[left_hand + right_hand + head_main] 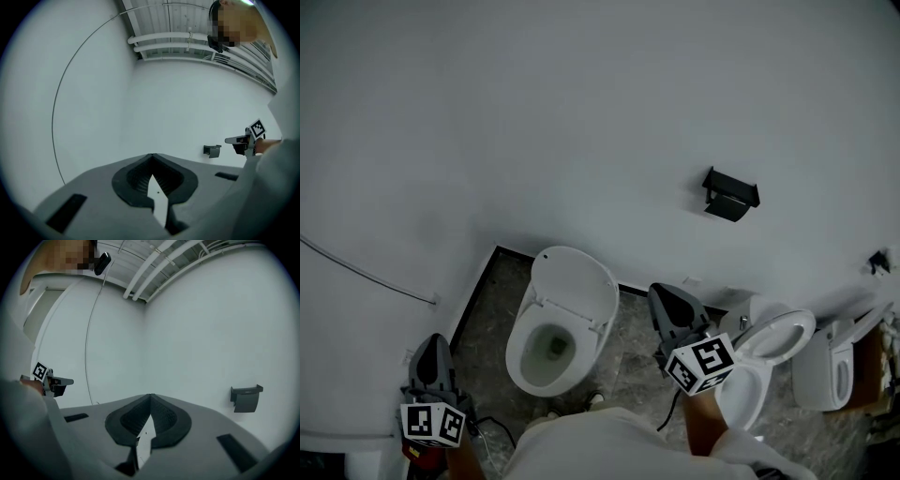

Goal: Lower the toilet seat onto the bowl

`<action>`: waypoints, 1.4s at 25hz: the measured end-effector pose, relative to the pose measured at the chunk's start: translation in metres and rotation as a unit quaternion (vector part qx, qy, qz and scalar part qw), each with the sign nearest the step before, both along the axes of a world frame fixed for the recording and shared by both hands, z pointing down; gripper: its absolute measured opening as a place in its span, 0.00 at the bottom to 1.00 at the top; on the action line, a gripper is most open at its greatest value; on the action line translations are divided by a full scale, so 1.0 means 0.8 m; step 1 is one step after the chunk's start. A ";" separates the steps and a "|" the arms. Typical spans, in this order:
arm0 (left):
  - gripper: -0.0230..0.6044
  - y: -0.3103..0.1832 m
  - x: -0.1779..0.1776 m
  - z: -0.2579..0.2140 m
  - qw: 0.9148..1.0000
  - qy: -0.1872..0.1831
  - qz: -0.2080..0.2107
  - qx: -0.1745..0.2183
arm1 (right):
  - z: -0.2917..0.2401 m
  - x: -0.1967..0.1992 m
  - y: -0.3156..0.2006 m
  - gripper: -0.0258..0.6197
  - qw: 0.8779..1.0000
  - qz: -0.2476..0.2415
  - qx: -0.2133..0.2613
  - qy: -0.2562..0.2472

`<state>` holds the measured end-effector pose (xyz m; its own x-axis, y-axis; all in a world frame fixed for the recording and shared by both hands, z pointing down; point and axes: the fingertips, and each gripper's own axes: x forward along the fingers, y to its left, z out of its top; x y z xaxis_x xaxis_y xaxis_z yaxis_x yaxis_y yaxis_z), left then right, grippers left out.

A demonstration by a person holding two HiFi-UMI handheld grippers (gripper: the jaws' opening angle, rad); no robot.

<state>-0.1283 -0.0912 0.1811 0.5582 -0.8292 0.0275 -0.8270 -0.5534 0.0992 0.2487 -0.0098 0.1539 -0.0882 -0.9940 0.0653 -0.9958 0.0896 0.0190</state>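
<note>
Head view puts the bowl (pixel 520 370) just left of lower centre, at the foot of the pale wall (pixel 581 112). It lies open with dark water at the bottom. The seat (pixel 577 281) stands raised behind it, tipped back toward the wall. I cannot tell seat from lid in that white oval.

My left gripper (pixel 434 339) sits in the lower left corner, well apart from the bowl, pointing up the frame. My right gripper (pixel 667 292) is to the right of the bowl, near it but not touching, over the mottled floor (pixel 628 347). A second toilet (pixel 748 394) stands at lower right with its ring up, and a third toilet (pixel 820 370) is just beyond it at the right edge. A black holder (pixel 730 195) is fixed to the wall at upper right.

Left gripper view shows my left gripper (pixel 151 157) with its jaws pressed together tip to tip, nothing between them, and bare wall ahead. The right gripper (pixel 241 139) shows at the right edge, with the holder (pixel 212 150) just left of it.

Right gripper view shows my right gripper (pixel 150 397) with its jaws likewise closed tip to tip and empty. The holder (pixel 247 398) hangs at the right, the left gripper (pixel 56 380) shows at the left edge, and a thin cable (pixel 88 352) runs up the wall beside it.
</note>
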 end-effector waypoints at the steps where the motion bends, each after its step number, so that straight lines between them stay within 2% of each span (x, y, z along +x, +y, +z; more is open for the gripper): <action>1: 0.05 0.000 -0.001 0.001 1.000 0.001 0.000 -0.001 | -0.003 -0.002 0.001 0.04 1.000 -0.001 0.001 0.002; 8: 0.05 0.005 0.002 0.000 1.000 -0.008 0.010 -0.001 | -0.004 -0.019 0.002 0.04 1.000 -0.011 -0.007 0.004; 21: 0.05 0.020 -0.027 0.004 1.000 -0.004 -0.001 -0.007 | -0.004 -0.068 -0.008 0.04 0.999 -0.045 -0.016 0.007; 35: 0.05 0.028 -0.046 0.012 1.000 -0.005 -0.015 -0.006 | 0.014 -0.096 -0.010 0.04 0.998 -0.062 -0.021 -0.006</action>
<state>-0.1655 -0.0686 0.1910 0.5323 -0.8455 0.0426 -0.8444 -0.5267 0.0980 0.1721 -0.0180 0.1652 -0.2120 -0.9716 0.1055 -0.9770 0.2131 -0.0003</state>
